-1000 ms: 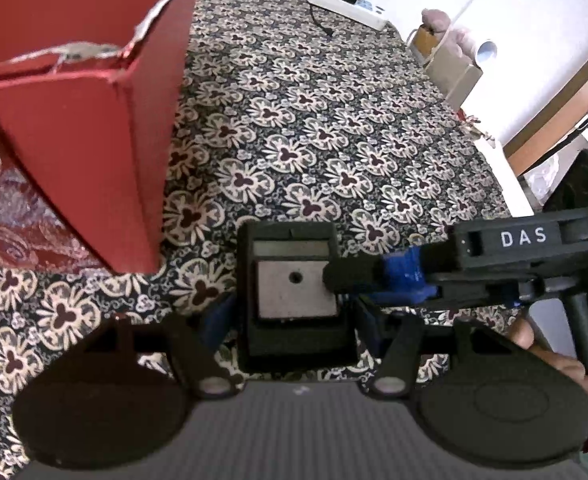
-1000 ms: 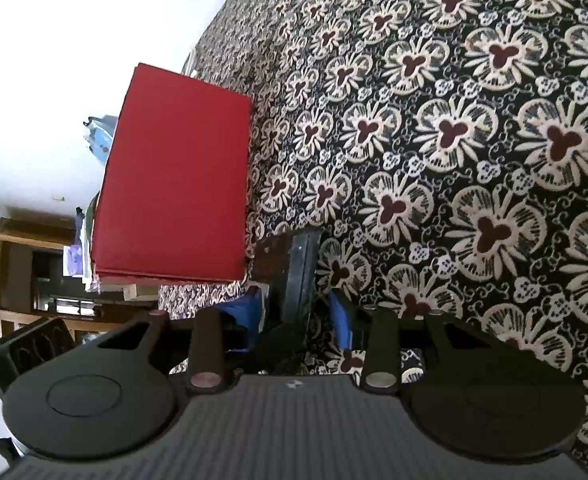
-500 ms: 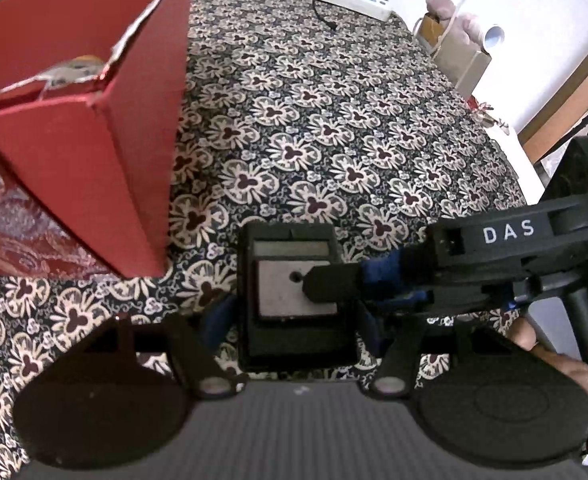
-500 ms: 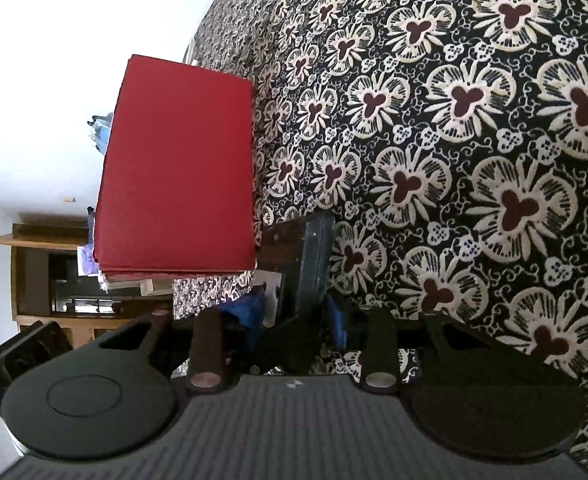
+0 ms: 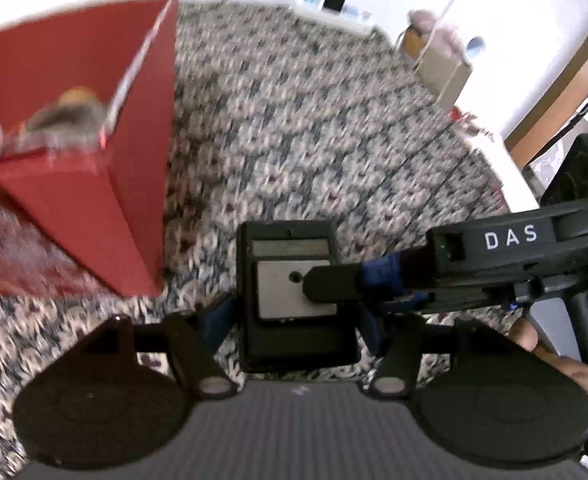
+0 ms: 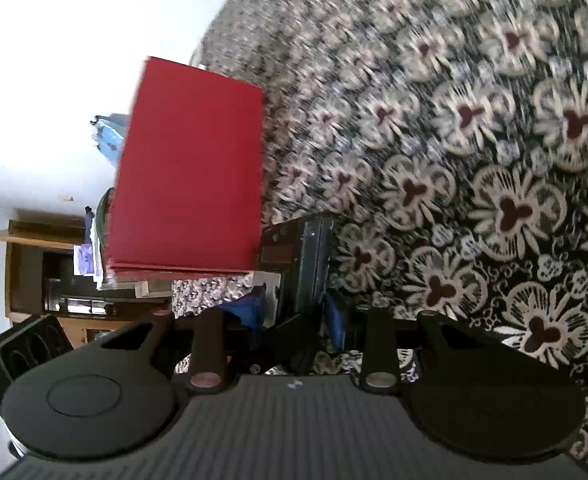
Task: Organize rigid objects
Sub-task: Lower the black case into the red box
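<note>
A black box-shaped device (image 5: 294,292) with a grey plate on its face sits between the blue-padded fingers of my left gripper (image 5: 294,320), which is shut on its two sides. My right gripper (image 5: 334,286) reaches in from the right, one black finger lying over the grey plate. In the right wrist view the device (image 6: 306,256) shows edge-on, and my right gripper (image 6: 294,312) is shut on its thin sides. An open red box (image 5: 94,200) stands just left of the device, with blurred items inside. Seen from the right wrist, the red box (image 6: 190,168) stands behind the device.
A floral black-and-white cloth (image 5: 294,120) covers the surface. A power strip (image 5: 334,4) with a plug lies at its far edge, a small carton (image 5: 442,68) beside it. A hand (image 5: 554,360) holds the right gripper's handle. A wooden shelf (image 6: 34,264) stands beyond the red box.
The right gripper's pads have drawn in onto the device, and its finger has slid farther over the grey plate. Both views are now blurred and the red box has shifted in them.
</note>
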{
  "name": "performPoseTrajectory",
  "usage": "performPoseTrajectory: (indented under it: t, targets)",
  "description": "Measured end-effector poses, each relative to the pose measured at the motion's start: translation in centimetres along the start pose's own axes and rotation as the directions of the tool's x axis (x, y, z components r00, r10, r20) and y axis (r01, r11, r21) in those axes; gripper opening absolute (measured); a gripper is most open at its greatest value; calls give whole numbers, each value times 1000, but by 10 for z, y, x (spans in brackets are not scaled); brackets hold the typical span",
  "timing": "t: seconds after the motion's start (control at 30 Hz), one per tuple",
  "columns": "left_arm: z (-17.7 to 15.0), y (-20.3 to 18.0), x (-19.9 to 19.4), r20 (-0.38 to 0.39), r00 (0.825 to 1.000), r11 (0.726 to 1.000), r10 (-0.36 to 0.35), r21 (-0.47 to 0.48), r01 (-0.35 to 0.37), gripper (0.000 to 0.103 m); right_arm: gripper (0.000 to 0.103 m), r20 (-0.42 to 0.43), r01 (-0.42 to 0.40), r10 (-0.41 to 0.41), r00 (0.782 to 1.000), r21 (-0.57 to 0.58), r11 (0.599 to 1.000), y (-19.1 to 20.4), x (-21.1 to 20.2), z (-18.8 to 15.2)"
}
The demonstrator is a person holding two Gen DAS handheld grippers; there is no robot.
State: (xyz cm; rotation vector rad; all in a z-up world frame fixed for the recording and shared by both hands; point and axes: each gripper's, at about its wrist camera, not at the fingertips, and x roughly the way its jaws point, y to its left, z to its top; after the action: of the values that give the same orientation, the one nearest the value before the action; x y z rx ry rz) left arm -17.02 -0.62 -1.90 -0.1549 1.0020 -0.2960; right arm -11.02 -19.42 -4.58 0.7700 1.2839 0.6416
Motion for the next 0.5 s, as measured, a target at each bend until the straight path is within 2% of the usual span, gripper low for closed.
performPoseTrajectory:
  t: [0.13,0.3,0.43,0.5]
  targets:
    - [17,-2,-35,106,994,999,-28,47,23,60,15,83,-4,12,997,-90,996,34,-22,2]
    - [41,17,-79,225,971,996,-79,64,66,60,12,209,6,44,977,-231,973,97,-44,3]
    - [57,42,-112,300,951,996,-71,78,49,60,12,251,-1,81,964,-303,953,139,-37,10]
    - [63,59,-121,317,947,997,-59,72,38,60,12,250,-3,90,964,-326,945,157,-25,16]
